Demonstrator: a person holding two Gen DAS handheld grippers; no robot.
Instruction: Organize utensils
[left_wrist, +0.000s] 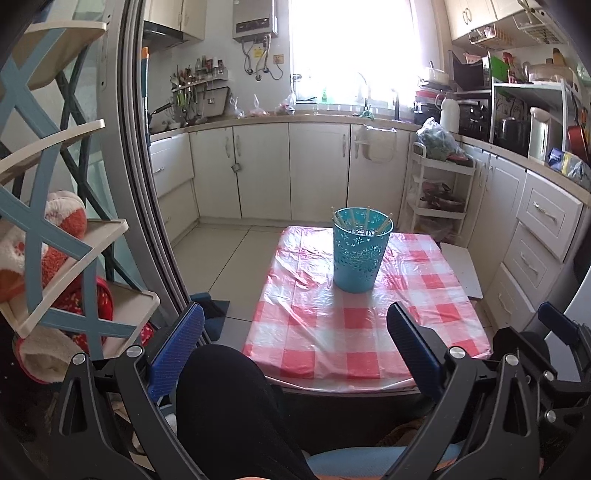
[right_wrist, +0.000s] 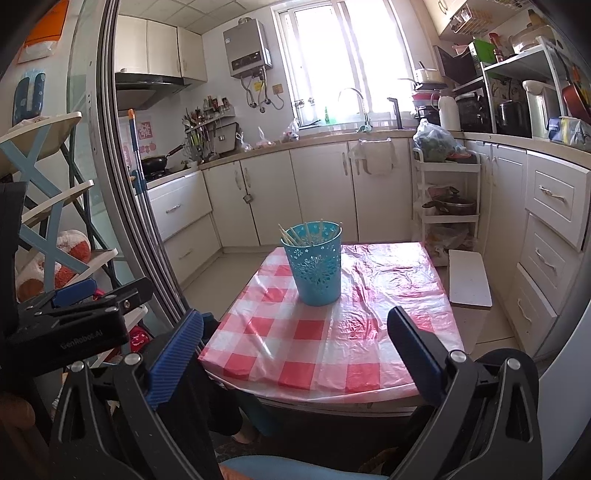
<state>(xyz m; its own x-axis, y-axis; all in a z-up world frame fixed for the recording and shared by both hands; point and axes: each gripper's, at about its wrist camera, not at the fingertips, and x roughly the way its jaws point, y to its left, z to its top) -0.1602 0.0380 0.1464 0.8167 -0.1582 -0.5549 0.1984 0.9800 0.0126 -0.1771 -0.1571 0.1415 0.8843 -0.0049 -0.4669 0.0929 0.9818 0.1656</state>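
A turquoise perforated cup (left_wrist: 360, 251) stands upright on the small table with a red-and-white checked cloth (left_wrist: 332, 332); several wooden chopsticks (left_wrist: 354, 218) stand inside it. The cup also shows in the right wrist view (right_wrist: 316, 264), with the chopsticks (right_wrist: 299, 232) and the table (right_wrist: 332, 339). My left gripper (left_wrist: 295, 343) is open and empty, held back at the table's near edge. My right gripper (right_wrist: 295, 347) is open and empty, also at the near edge. The left gripper's body (right_wrist: 70, 314) shows at the left of the right wrist view.
A blue-and-cream shelf rack (left_wrist: 55, 221) with plush items stands at the left beside a sliding door frame (left_wrist: 155, 184). A white trolley (left_wrist: 439, 195) and drawer cabinets (left_wrist: 535, 240) stand at the right. A white stool (right_wrist: 469, 277) sits beside the table. My leg (left_wrist: 229, 406) is below.
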